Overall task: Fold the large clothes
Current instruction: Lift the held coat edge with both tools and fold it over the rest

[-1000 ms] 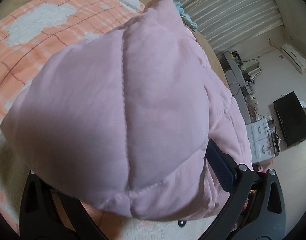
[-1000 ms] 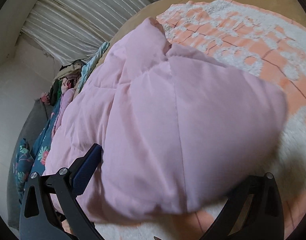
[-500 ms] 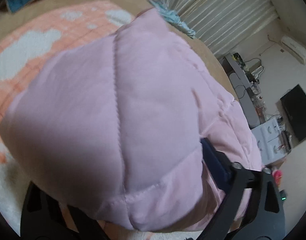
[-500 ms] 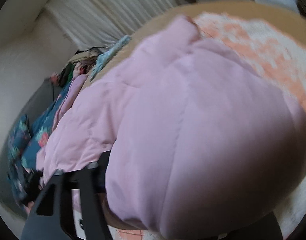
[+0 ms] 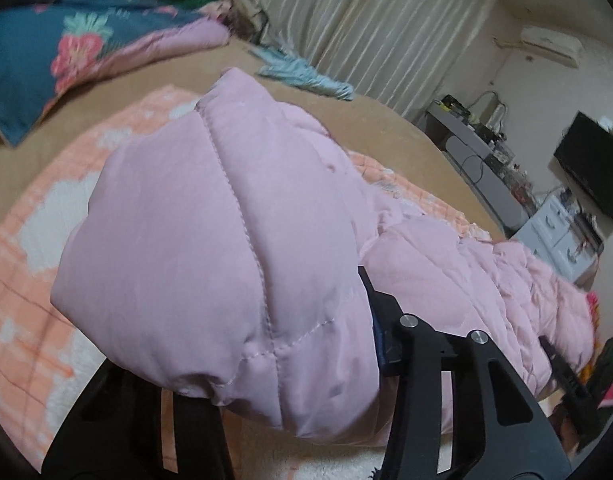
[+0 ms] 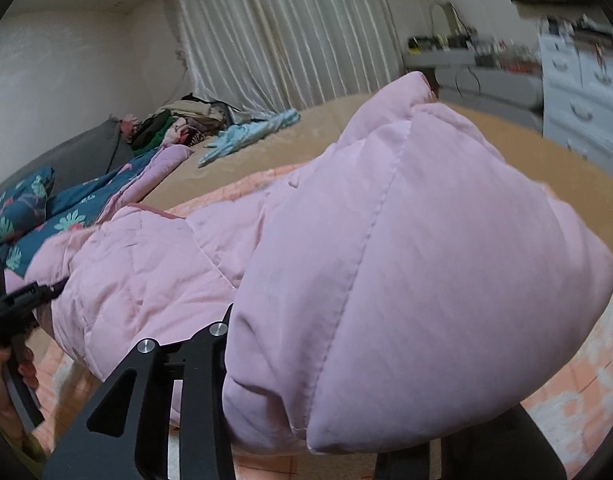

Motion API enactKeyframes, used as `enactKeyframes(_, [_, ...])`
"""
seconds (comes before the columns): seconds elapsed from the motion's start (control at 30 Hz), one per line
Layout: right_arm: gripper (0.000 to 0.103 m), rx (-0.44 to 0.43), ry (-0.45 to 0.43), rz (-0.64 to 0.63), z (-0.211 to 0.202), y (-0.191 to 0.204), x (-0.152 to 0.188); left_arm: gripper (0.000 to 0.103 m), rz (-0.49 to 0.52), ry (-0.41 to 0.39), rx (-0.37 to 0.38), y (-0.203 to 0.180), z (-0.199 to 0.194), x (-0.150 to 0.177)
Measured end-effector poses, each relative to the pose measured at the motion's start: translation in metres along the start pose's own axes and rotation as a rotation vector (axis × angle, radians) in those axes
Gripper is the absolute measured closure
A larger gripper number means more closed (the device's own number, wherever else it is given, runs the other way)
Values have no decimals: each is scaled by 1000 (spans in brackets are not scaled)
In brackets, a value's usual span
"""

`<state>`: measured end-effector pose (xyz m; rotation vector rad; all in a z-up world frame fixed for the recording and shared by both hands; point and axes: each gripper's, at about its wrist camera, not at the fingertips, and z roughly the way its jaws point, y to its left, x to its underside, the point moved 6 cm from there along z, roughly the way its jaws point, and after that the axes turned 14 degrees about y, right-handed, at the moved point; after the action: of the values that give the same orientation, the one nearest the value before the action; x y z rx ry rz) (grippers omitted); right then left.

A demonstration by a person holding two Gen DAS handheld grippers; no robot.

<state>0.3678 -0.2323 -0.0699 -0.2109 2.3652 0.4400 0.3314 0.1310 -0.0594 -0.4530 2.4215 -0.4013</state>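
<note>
Both tools are clamping down on the same big pink puffer jacket (image 5: pixel 210 248), one at each end of its near edge. Left tool (image 5: pixel 262 372) has its jaws closing with a thick quilted fold bulging up between them, and the padding hides most of the left finger, so only the right finger (image 5: pixel 422 364) really shows. Right tool (image 6: pixel 330 396) is the same story: jaws closing, a fat puffy fold of jacket stuffed between them, the left finger (image 6: pixel 194 360) pressed against the fabric. Looks like a proper grip on both sides, and the held edge sits raised off the bed (image 5: pixel 370 128). The rest of the jacket sags between the two tools and trails back over an orange-and-white checked blanket (image 5: pixel 34 280) spread on the bed's tan cover. In the right wrist view you can see a hand (image 6: pixel 6 376) wrapped round the other tool's handle at the far left edge. Further back on the bed there's a dark blue floral quilt (image 5: pixel 66 52), a light blue garment (image 6: pixel 250 132) and a heap of clothes (image 6: pixel 178 120) by the pale curtains (image 6: pixel 282 36).
</note>
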Motion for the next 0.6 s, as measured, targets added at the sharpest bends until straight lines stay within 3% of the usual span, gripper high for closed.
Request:
enactKeyframes(0.33, [71, 12, -73, -114, -38, 25, 0, 66, 46, -36, -13, -7, -26, -4])
enactKeyframes(0.6, [72, -6, -75, -109, -73, 26, 14, 66, 68, -49, -14, -9, -57, 4])
